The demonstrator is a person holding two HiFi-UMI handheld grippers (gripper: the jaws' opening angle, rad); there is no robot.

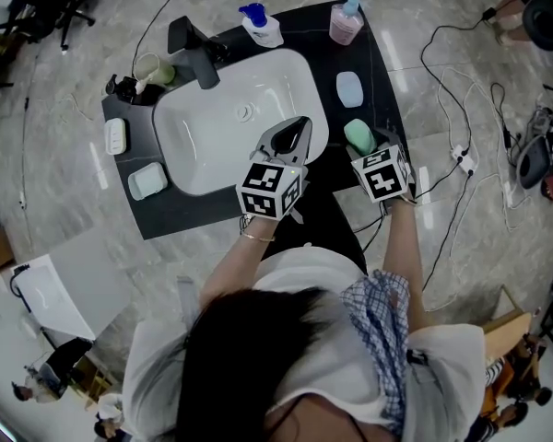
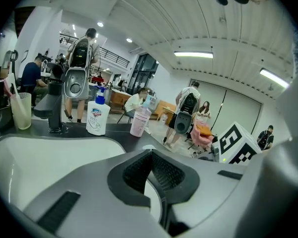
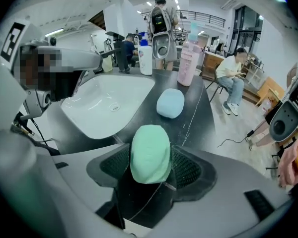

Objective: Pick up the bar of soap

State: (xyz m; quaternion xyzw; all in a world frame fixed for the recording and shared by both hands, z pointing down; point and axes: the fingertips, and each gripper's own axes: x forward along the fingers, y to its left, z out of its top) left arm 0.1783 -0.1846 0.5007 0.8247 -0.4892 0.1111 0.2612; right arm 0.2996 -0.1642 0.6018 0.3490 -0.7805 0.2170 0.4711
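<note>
Mint-green soap (image 3: 150,152); pale-blue soap (image 3: 170,103); black counter (image 3: 196,114).

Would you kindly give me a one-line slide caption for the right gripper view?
Right gripper, jaws open, straddles the green soap bar on the dark counter, blue soap and white basin beyond.

Lab hall: freestanding washbasin (image 1: 212,141), floor cables (image 1: 424,55)

Head view steeply down, gripper views low, close — sink (image 1: 203,145) shared
</note>
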